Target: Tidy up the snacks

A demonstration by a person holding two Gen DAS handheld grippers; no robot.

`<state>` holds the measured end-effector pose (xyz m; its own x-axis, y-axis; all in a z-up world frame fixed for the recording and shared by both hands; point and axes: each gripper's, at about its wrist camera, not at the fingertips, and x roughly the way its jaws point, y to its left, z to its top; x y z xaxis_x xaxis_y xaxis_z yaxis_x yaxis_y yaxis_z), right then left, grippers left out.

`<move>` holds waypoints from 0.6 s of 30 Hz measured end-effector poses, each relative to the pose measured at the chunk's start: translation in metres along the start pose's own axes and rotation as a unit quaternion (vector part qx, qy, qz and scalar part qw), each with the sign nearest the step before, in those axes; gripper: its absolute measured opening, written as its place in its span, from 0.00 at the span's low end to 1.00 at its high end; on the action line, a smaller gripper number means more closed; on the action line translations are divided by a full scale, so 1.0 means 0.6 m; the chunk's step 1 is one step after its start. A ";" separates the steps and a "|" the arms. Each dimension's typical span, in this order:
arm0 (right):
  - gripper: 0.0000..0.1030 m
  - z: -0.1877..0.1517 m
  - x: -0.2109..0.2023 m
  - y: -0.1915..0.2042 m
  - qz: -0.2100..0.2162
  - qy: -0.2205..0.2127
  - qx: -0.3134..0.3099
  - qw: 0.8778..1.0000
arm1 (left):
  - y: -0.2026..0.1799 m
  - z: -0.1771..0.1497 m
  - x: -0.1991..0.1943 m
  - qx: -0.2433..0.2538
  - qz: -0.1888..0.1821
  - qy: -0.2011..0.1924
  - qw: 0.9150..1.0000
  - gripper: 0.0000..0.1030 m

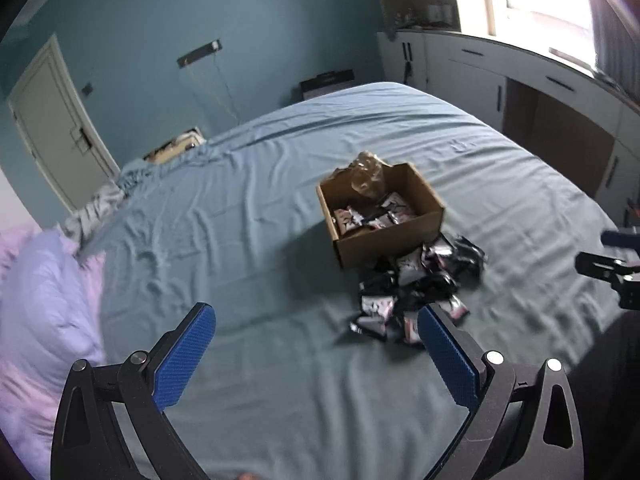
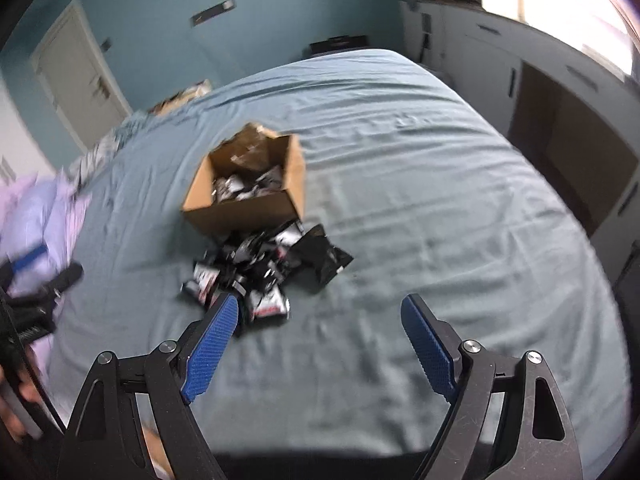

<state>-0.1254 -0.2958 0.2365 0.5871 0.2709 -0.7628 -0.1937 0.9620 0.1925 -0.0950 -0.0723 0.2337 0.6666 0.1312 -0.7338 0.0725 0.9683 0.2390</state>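
On the bed [image 1: 248, 240], out in the middle of the blue sheet, sits an open box [image 1: 384, 236] with a few packets already inside, and a loose pile of black-and-white packets [image 1: 412, 288] spills against its near wall. Both grippers hang above the sheet, short of the pile. The left gripper [image 1: 316, 320] is spread wide with nothing between its blue pads; the right gripper [image 2: 320, 312] is just as wide and just as empty, its left pad over the pile's near edge in its own view.

The step in hand looks like the first pick from the pile. Best bet: take a packet from the outer edge, where one lies free, rather than dig into the heap. Come down with the pads either side of a single packet, pinch across its narrow width, lift clear, then drop it well inside the box rim. The soft sheet may give, so press lightly.

Hard to read: both views are smeared, so the print on the packets is illegible and their count is anyone's guess. A crumpled clear wrapper [image 1: 366, 176] stands in the box's far corner; what lies beneath it is hidden.
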 end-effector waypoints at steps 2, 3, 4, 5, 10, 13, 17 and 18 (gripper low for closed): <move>0.81 0.003 -0.042 0.022 -0.003 0.006 -0.019 1.000 | -0.002 -0.002 -0.051 -0.007 -0.003 0.001 1.000 1.00; 0.81 0.005 -0.069 0.033 -0.003 0.004 -0.023 1.000 | -0.003 -0.004 -0.079 -0.011 -0.016 -0.003 1.000 1.00; 0.81 0.009 -0.097 0.041 -0.003 0.001 -0.025 1.000 | -0.003 -0.006 -0.121 -0.013 -0.029 -0.016 0.999 1.00; 0.81 0.013 -0.123 0.046 -0.004 0.000 -0.026 1.000 | 0.001 -0.006 -0.150 -0.019 -0.031 -0.028 0.999 1.00; 0.81 0.038 -0.289 0.040 0.025 -0.020 -0.017 0.999 | 0.050 -0.006 -0.300 -0.066 -0.046 -0.079 0.994 1.00; 0.81 0.038 -0.383 0.019 0.025 -0.036 -0.009 0.999 | 0.077 -0.003 -0.357 -0.075 -0.054 -0.099 0.991 1.00; 0.81 0.022 -0.466 0.009 0.018 -0.059 -0.027 0.998 | 0.079 0.015 -0.403 -0.052 -0.017 -0.136 0.989 1.00; 0.81 0.018 -0.485 0.008 0.014 -0.069 -0.035 0.997 | 0.079 0.022 -0.413 -0.049 -0.013 -0.146 0.988 1.00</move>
<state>-0.2887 -0.3699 0.4662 0.6822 0.3052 -0.6645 -0.2629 0.9503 0.1666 -0.2470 -0.0615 0.4350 0.8521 0.0527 -0.5207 0.0300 0.9884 0.1491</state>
